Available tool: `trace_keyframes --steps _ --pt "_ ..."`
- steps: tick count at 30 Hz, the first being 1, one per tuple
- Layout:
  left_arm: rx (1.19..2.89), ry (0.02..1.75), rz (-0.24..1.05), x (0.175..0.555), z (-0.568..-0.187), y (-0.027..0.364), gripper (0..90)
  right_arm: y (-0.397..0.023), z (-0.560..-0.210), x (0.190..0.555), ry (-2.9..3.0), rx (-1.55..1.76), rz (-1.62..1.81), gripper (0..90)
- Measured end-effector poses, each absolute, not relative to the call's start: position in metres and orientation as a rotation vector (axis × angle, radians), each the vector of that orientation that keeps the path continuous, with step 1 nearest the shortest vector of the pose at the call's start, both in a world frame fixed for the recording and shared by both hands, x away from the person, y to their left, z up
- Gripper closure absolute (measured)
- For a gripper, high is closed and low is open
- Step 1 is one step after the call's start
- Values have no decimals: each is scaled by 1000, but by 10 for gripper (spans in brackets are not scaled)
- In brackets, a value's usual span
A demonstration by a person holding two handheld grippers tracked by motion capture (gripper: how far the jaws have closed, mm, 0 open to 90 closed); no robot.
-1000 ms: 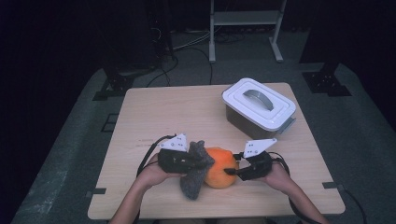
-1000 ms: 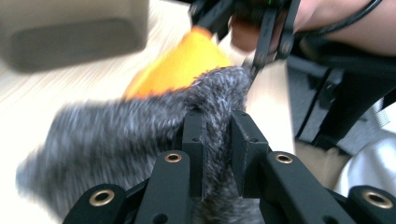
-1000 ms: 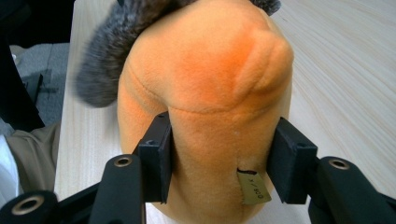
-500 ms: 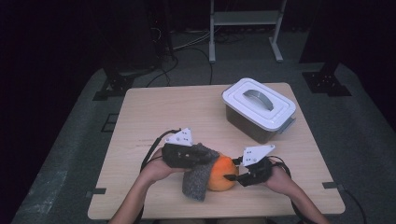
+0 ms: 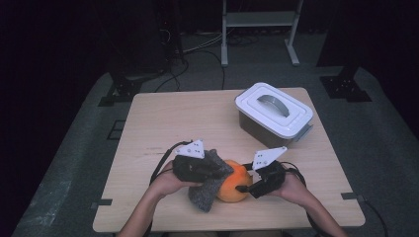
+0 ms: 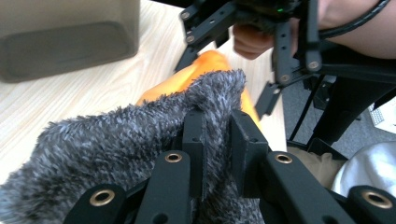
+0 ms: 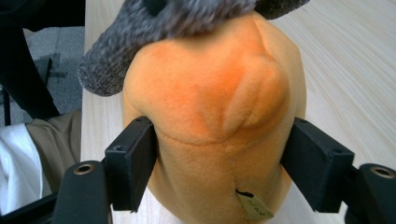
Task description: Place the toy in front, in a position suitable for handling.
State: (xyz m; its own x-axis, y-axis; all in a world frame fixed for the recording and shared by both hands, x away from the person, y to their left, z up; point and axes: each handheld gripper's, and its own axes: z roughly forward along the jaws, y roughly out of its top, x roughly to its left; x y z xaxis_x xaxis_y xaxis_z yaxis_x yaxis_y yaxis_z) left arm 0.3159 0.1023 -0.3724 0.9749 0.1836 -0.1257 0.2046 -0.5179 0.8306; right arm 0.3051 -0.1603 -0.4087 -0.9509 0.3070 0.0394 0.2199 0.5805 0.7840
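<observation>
An orange plush toy (image 5: pixel 236 186) lies near the table's front edge. A grey fuzzy cloth (image 5: pixel 206 190) drapes over its left side. My left gripper (image 5: pixel 213 170) is shut on the cloth (image 6: pixel 116 140), pinching a fold between its pads just above the plush (image 6: pixel 205 65). My right gripper (image 5: pixel 245 186) reaches in from the right. Its jaws have just been opening and stand wide on either side of the plush (image 7: pixel 210 93), which sits between the pads (image 7: pixel 133 158). The cloth (image 7: pixel 187 18) hangs over the plush's far top. The right gripper (image 7: pixel 219 154) grips nothing.
A lidded white box (image 5: pixel 274 111) with a grey handle stands at the back right of the wooden table (image 5: pixel 173 118); its side (image 6: pixel 65 37) shows in the left gripper view. The person's lap sits beyond the table's front edge. Dark stands and cables ring the floor.
Both hands and the plush have drifted slightly toward the table's front edge. The grey cloth hangs a little lower over the plush's left side.
</observation>
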Motion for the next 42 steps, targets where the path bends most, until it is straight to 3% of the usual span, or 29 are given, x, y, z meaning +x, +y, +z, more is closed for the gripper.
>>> trace_keyframes --steps 10,18,27,31,35,42 --pt "2138 225 -21 311 -369 93 774 -158 -411 313 2679 398 1378 450" --pt "2161 274 27 314 -372 113 773 -171 -415 315 2667 425 1404 473" --pt "2143 286 56 320 -358 113 772 -160 -416 302 2696 231 1361 491" --pt "2148 304 29 324 -361 112 773 -161 -415 300 2694 177 1325 481" --pt "2149 313 -36 322 -371 109 773 -169 -416 306 2691 319 1341 364" --pt "2142 324 -61 315 -371 106 773 -169 -412 297 2726 431 1285 285"
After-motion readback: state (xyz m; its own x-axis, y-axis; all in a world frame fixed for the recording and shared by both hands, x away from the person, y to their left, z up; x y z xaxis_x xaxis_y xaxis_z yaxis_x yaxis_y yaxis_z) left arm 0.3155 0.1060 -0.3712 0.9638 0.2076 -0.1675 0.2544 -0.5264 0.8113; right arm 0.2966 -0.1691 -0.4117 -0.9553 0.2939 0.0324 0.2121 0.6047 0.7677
